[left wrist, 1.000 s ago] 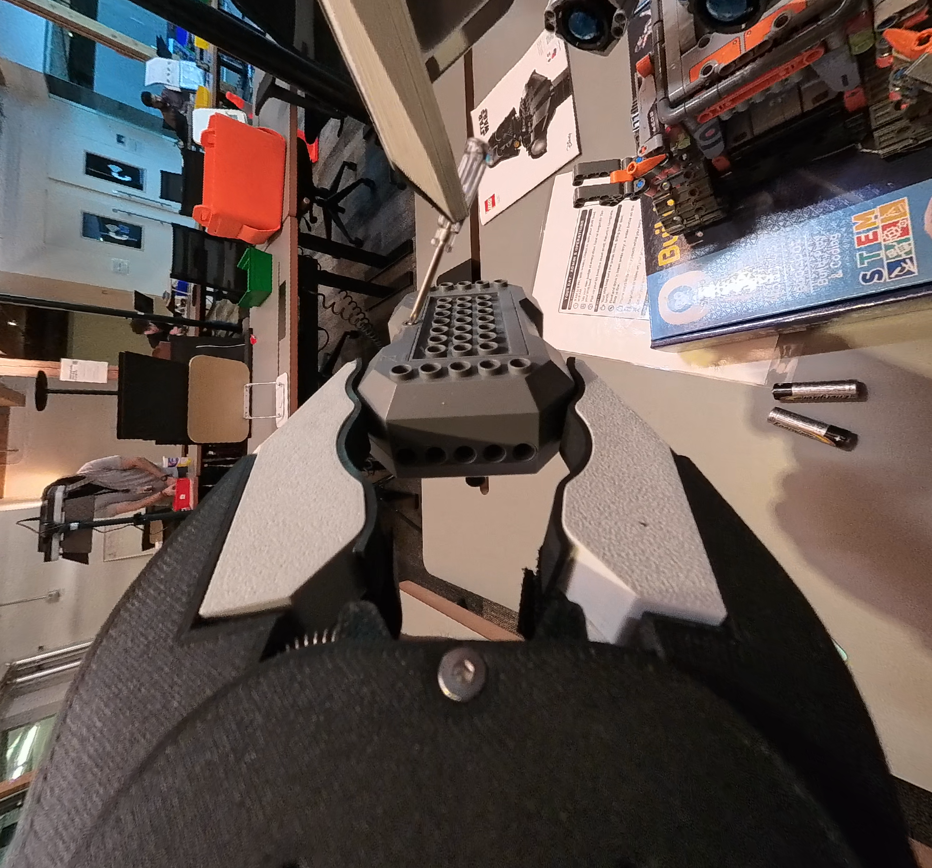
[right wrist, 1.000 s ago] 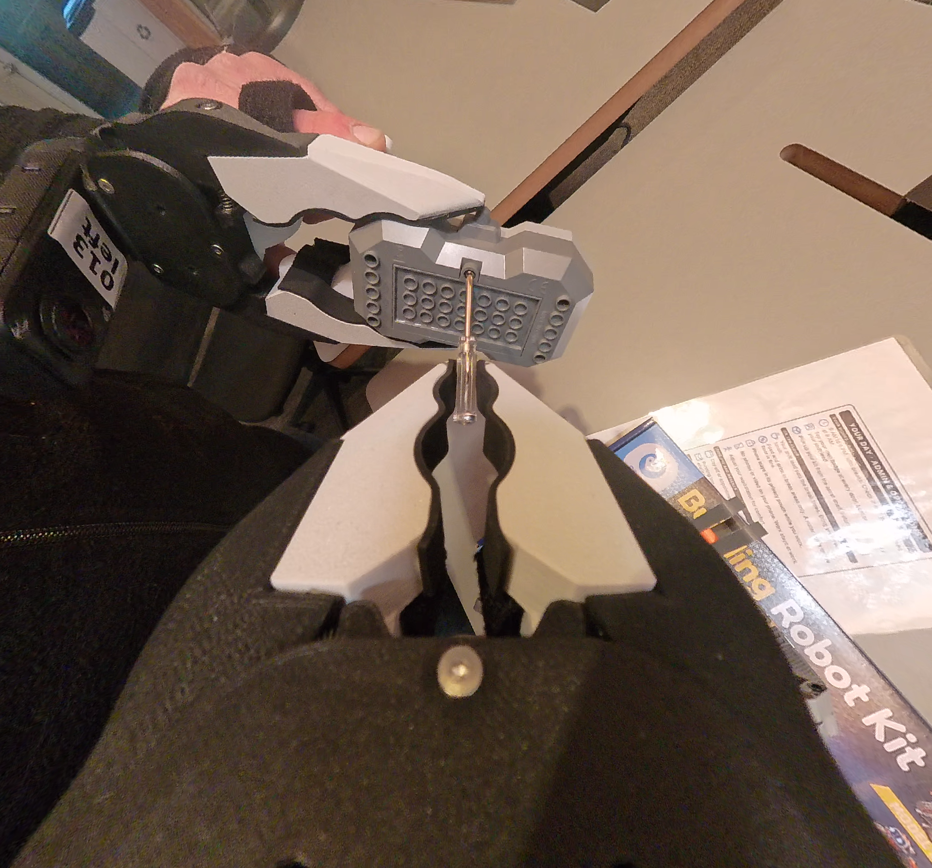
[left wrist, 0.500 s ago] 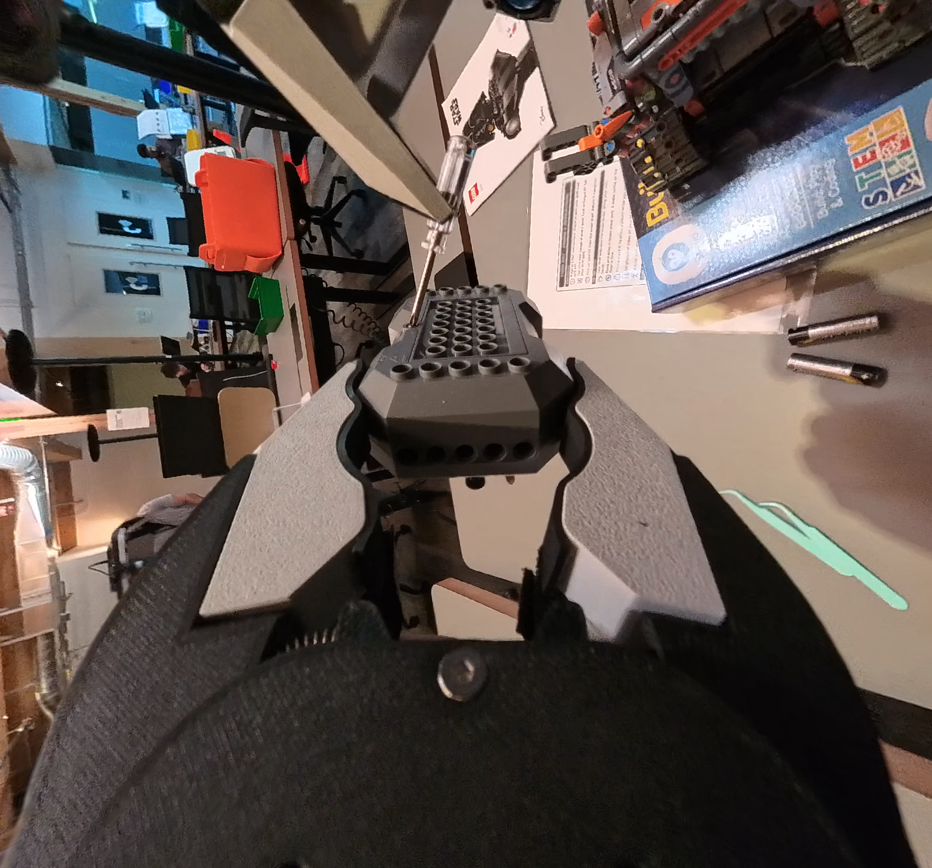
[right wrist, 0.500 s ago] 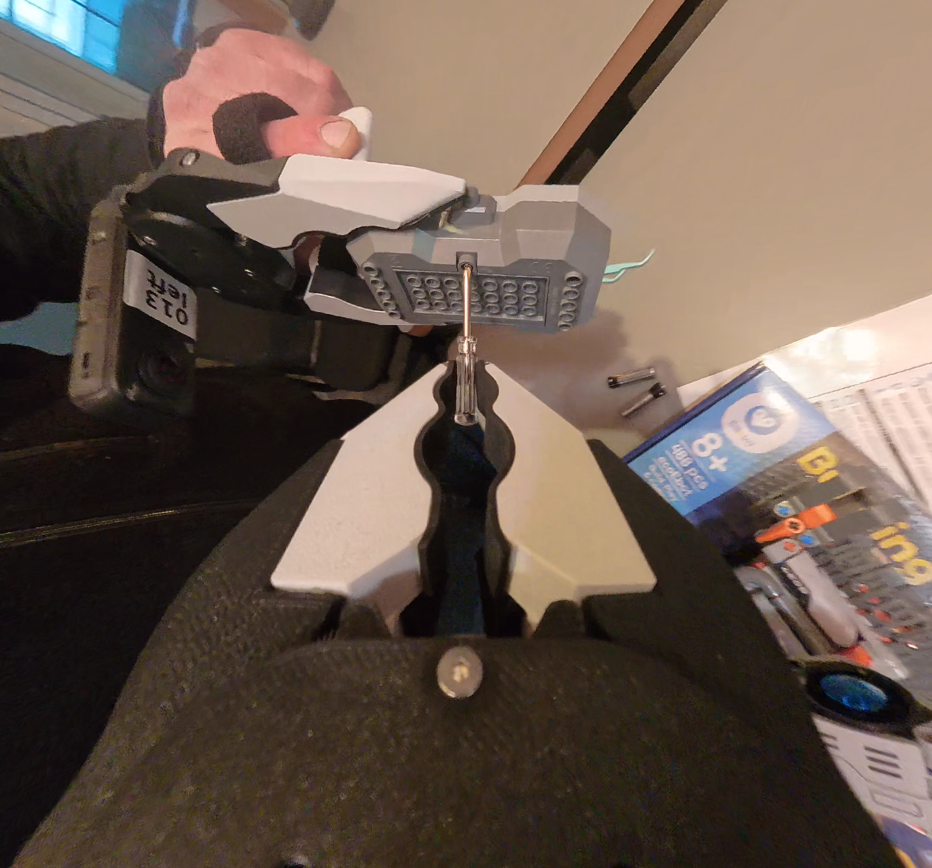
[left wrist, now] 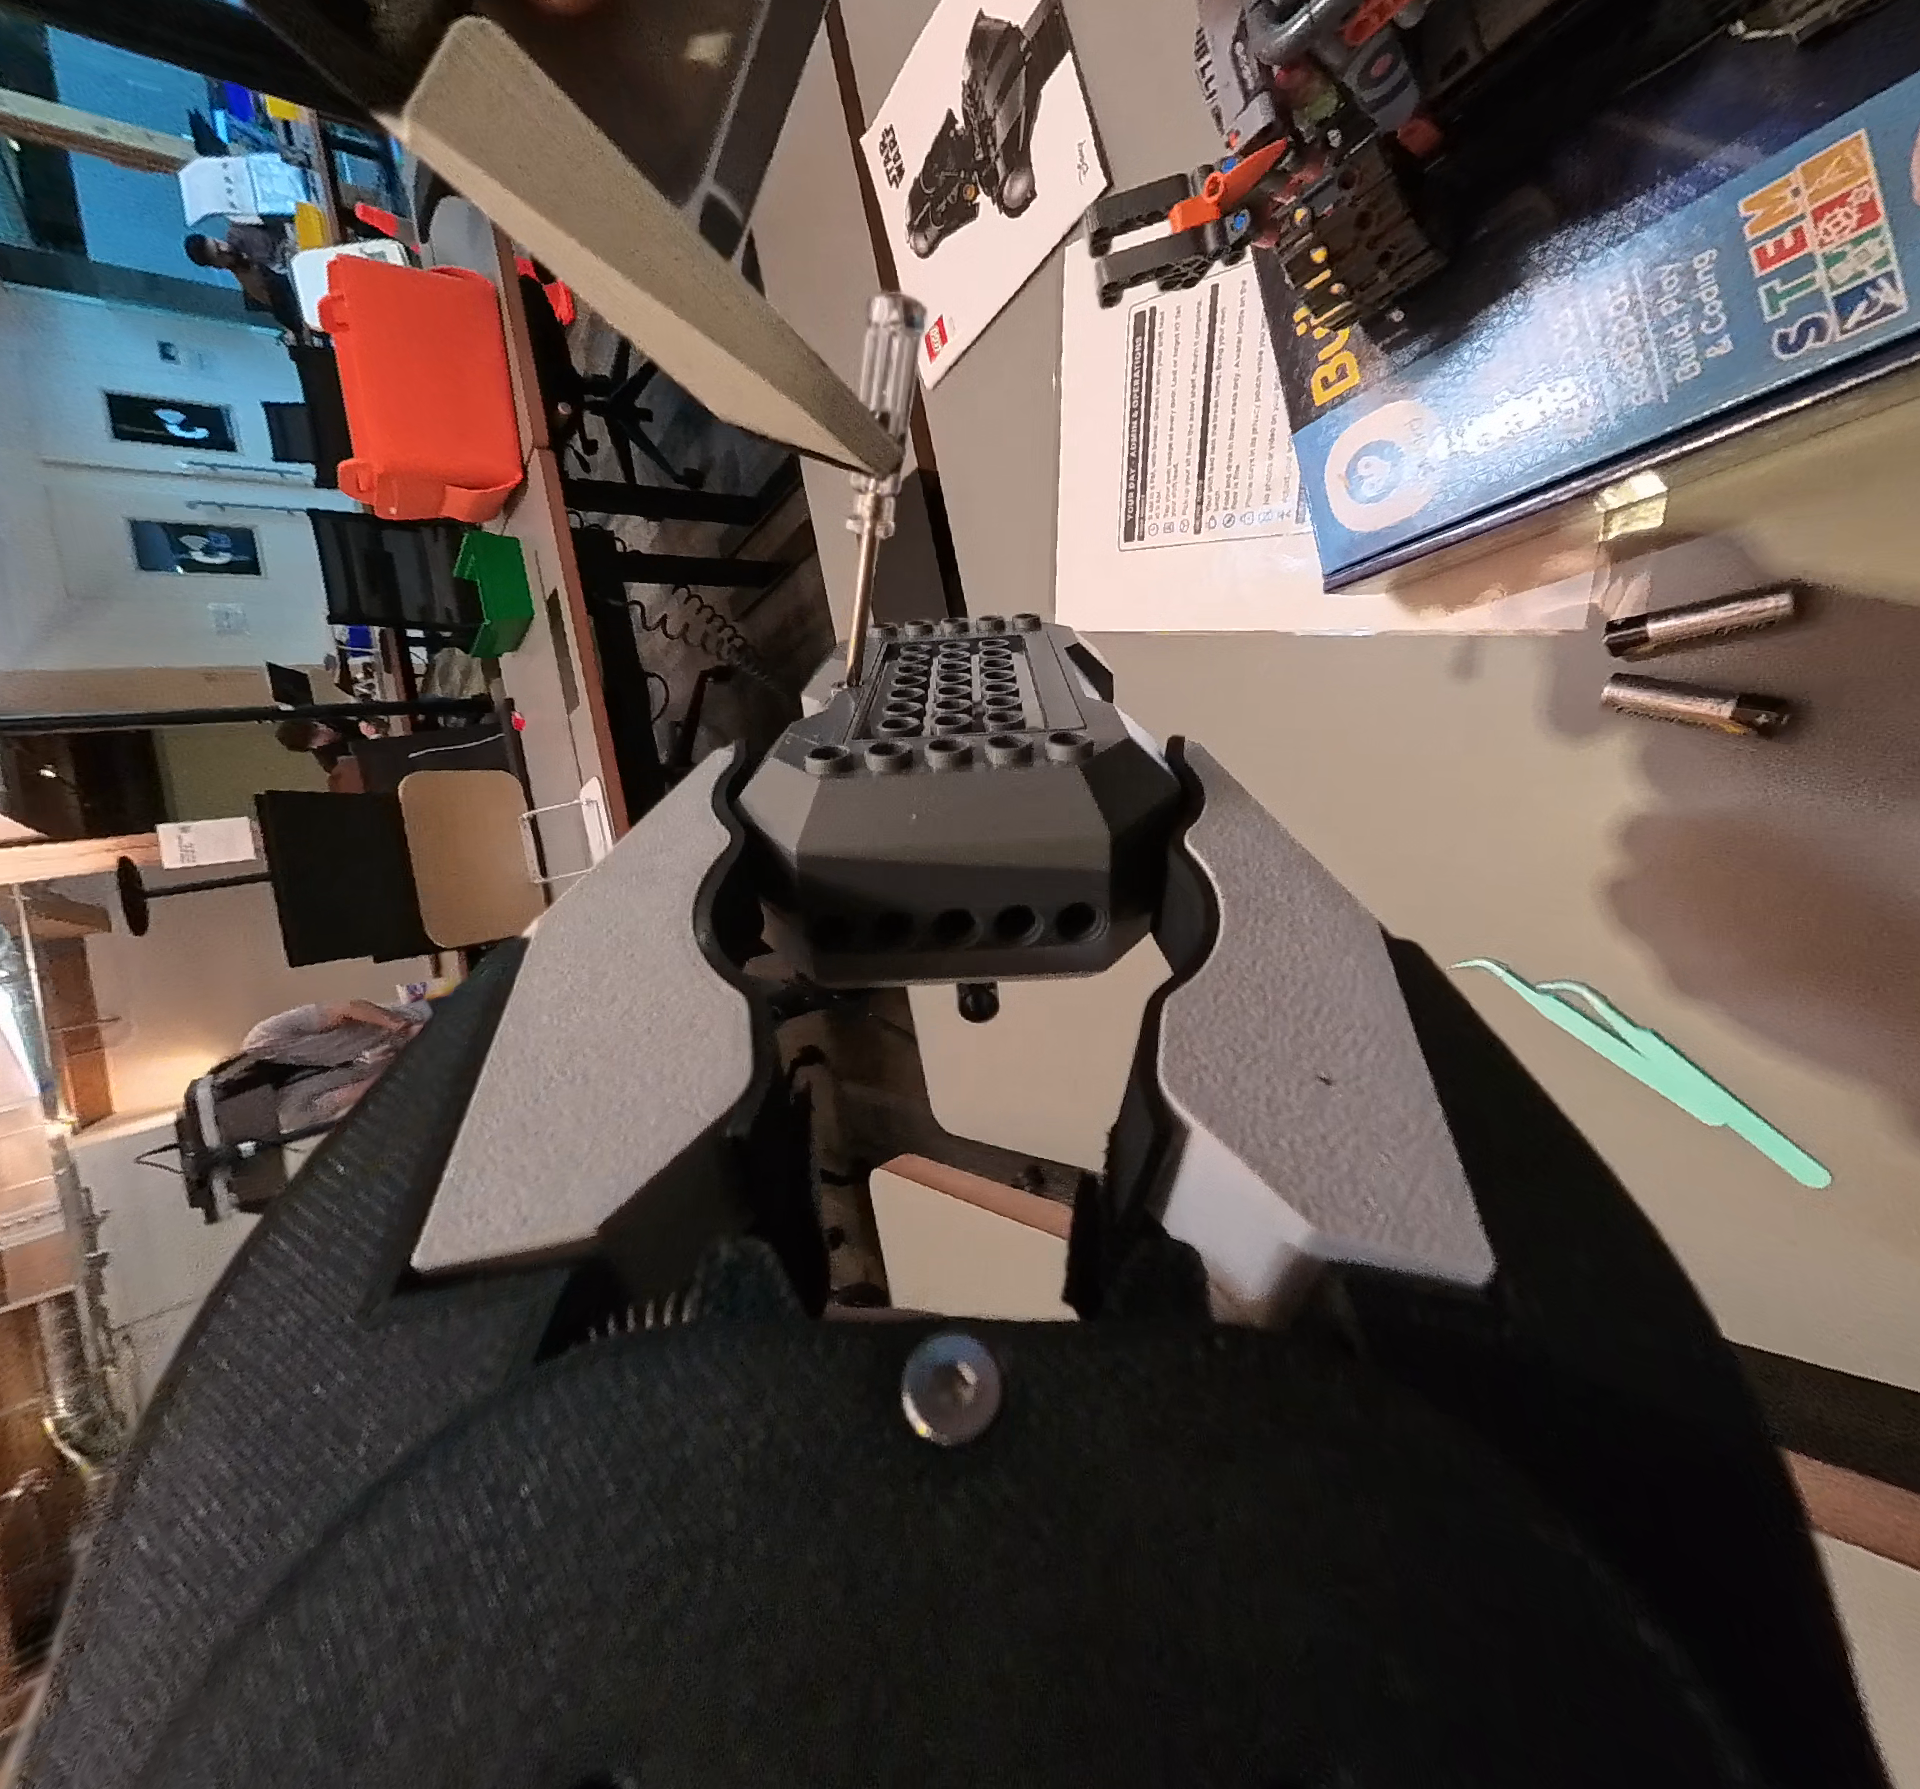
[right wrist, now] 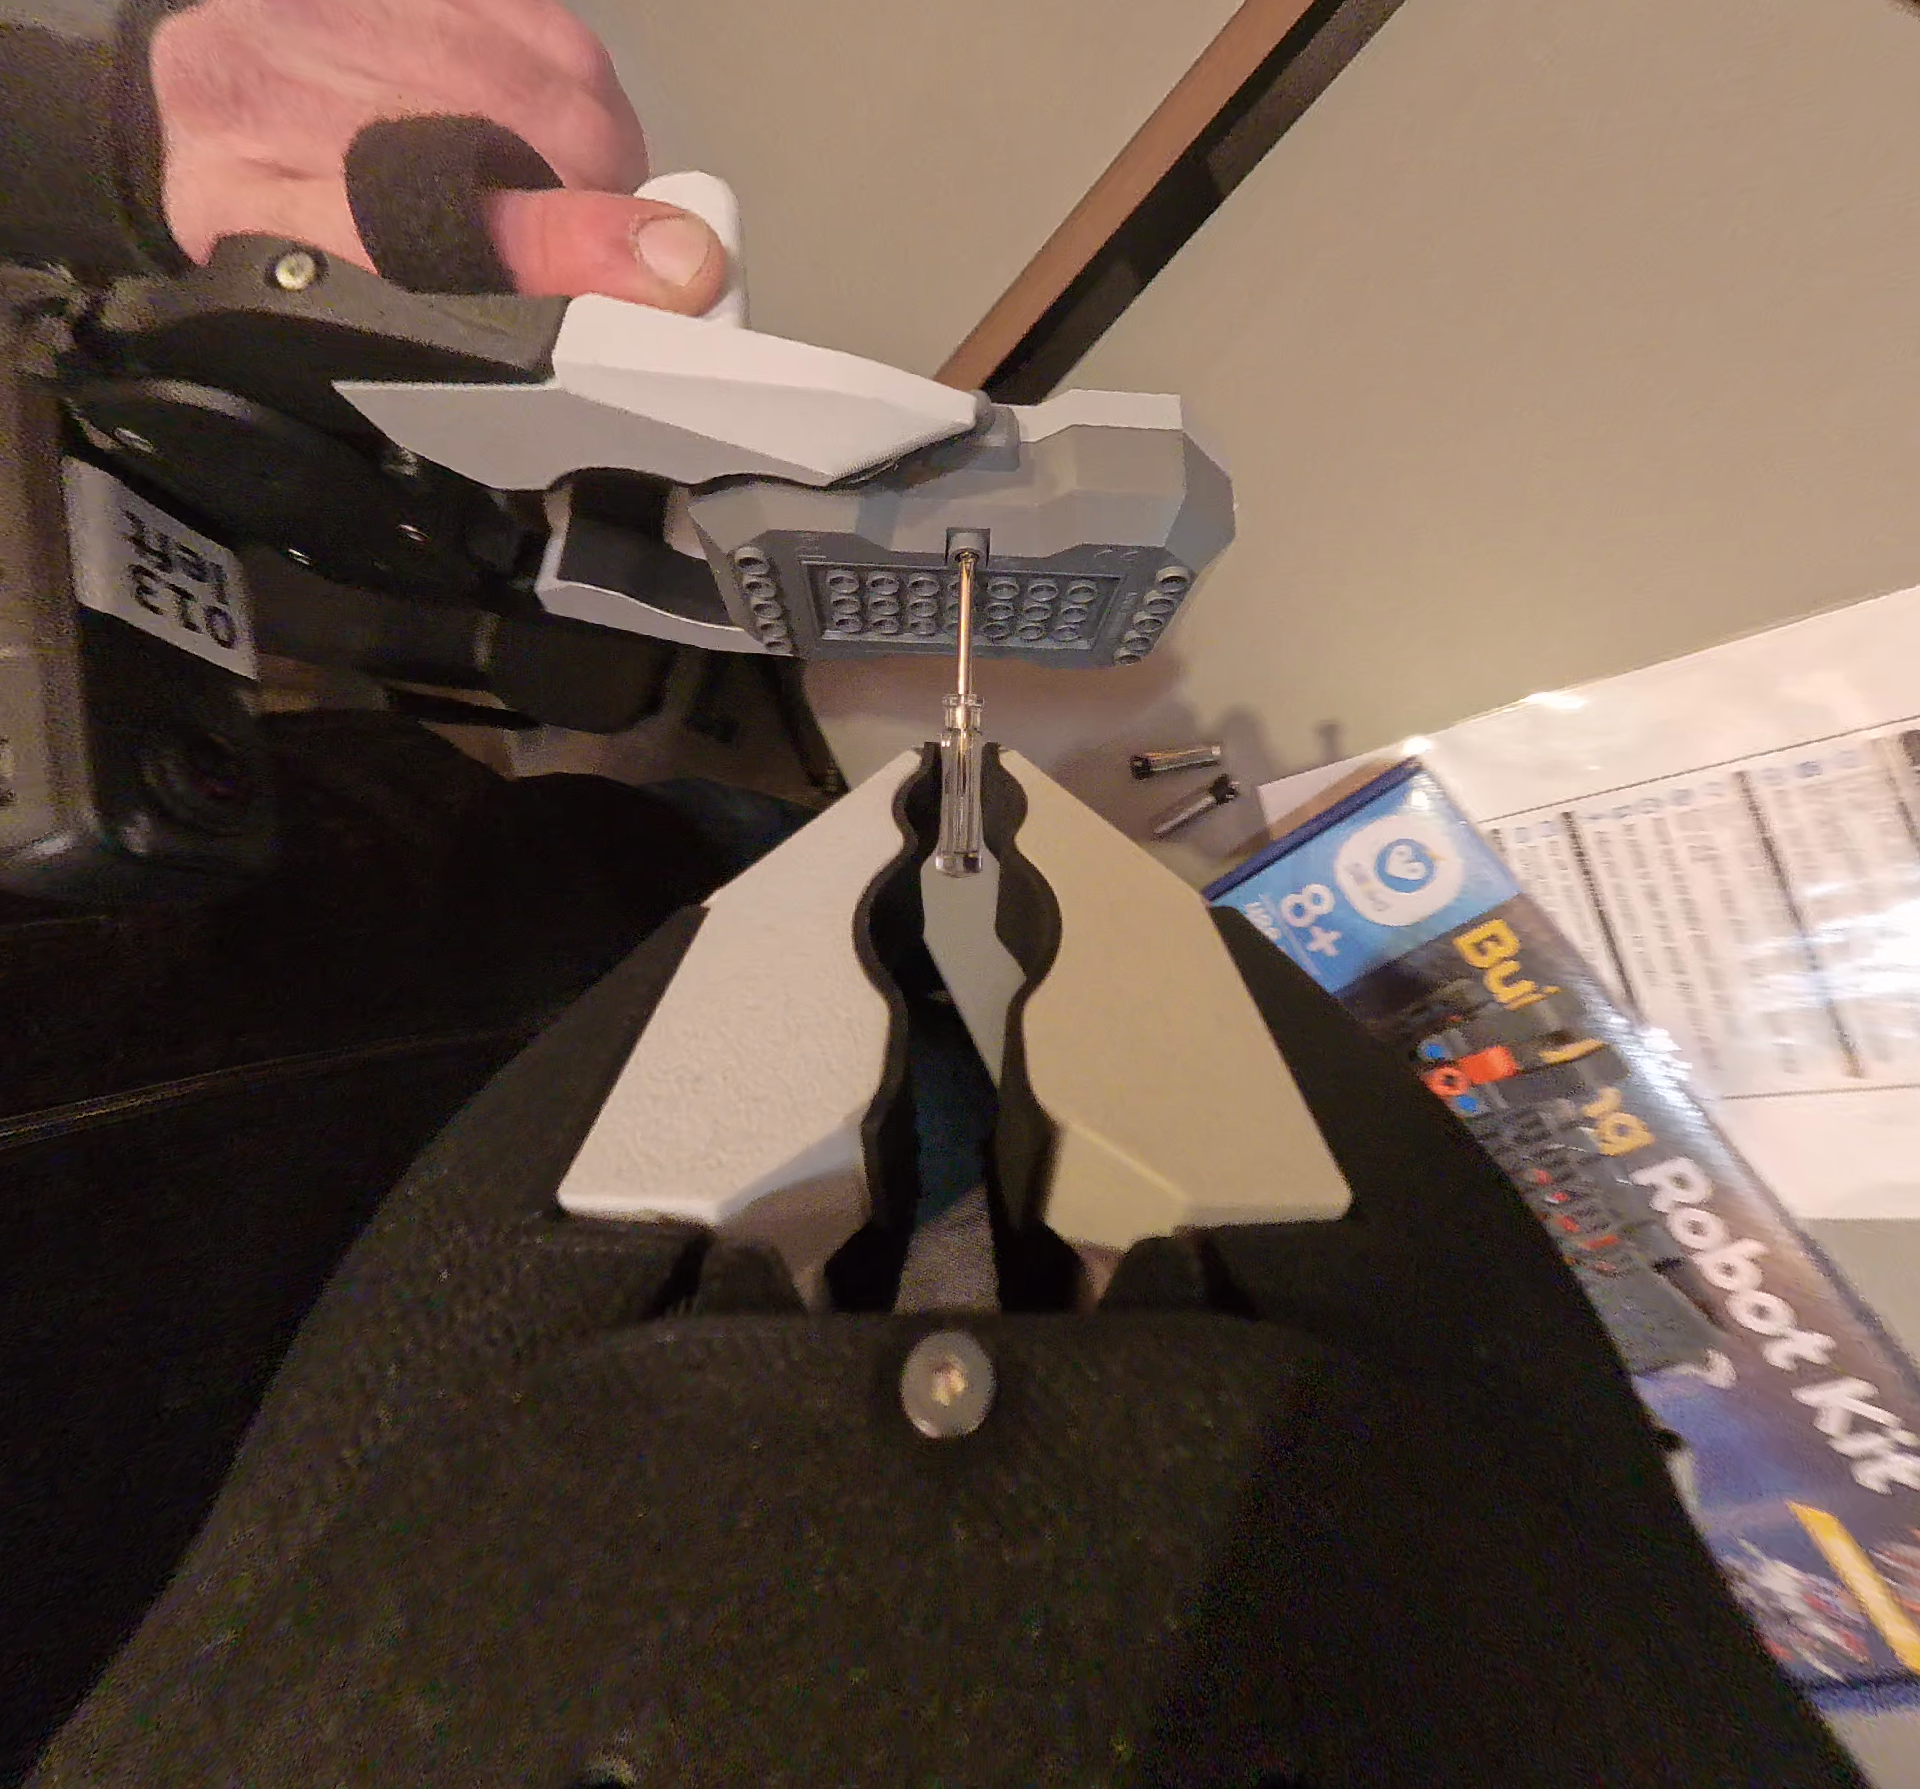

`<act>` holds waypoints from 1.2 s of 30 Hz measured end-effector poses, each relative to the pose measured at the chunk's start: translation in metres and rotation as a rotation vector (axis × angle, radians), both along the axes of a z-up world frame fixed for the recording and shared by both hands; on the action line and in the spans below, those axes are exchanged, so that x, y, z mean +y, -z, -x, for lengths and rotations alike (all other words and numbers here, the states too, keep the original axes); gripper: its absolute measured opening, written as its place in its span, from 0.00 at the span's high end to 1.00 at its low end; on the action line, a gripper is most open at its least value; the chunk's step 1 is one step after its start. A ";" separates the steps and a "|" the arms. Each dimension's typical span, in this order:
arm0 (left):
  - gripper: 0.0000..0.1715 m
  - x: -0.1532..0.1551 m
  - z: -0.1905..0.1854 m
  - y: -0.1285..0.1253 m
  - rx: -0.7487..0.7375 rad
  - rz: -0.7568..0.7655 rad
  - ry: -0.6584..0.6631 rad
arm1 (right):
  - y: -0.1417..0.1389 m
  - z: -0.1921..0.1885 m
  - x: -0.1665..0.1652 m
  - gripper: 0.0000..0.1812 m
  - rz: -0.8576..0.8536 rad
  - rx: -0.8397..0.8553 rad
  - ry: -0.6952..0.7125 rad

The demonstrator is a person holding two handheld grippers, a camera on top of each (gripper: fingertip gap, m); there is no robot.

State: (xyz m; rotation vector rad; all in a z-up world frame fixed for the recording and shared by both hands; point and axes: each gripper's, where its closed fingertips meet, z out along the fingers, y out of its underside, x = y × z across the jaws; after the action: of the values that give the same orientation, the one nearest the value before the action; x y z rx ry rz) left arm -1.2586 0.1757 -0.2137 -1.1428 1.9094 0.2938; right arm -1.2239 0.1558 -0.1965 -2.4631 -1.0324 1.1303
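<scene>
Now left gripper (left wrist: pixel 951 866) clamps grey studded block (left wrist: pixel 945 804); right gripper (right wrist: pixel 958 773) pinches clear-handled screwdriver (right wrist: pixel 958 783), near printed blue box (left wrist: pixel 1621 326)

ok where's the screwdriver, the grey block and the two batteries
screwdriver (right wrist: pixel 958 809), right wrist view, on its clear handle
grey block (left wrist: pixel 954 846), left wrist view, on its flat face above the row of holes
batteries (left wrist: pixel 1696 619), left wrist view, on the body of the upper one

Your left hand-held gripper (left wrist: pixel 956 866) holds the studded block (left wrist: pixel 951 804) above the worktop (left wrist: pixel 1403 804). The screwdriver (left wrist: pixel 868 513), in your right hand-held gripper (right wrist: pixel 961 763), meets the block's edge at 11 o'clock. Two batteries (left wrist: pixel 1694 659) lie at 2 o'clock, the box (left wrist: pixel 1621 368) behind them.
</scene>
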 end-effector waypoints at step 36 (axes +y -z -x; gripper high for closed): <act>0.57 0.014 0.008 -0.033 -0.250 0.246 -0.158 | -0.033 -0.006 0.040 0.97 -1.055 -0.570 -0.341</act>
State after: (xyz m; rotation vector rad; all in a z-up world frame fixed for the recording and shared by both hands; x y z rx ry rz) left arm -1.2664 0.1899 -0.1808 -1.4267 1.6692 -0.0026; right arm -1.2180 0.1960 -0.1633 -1.7341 -1.6636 -0.1709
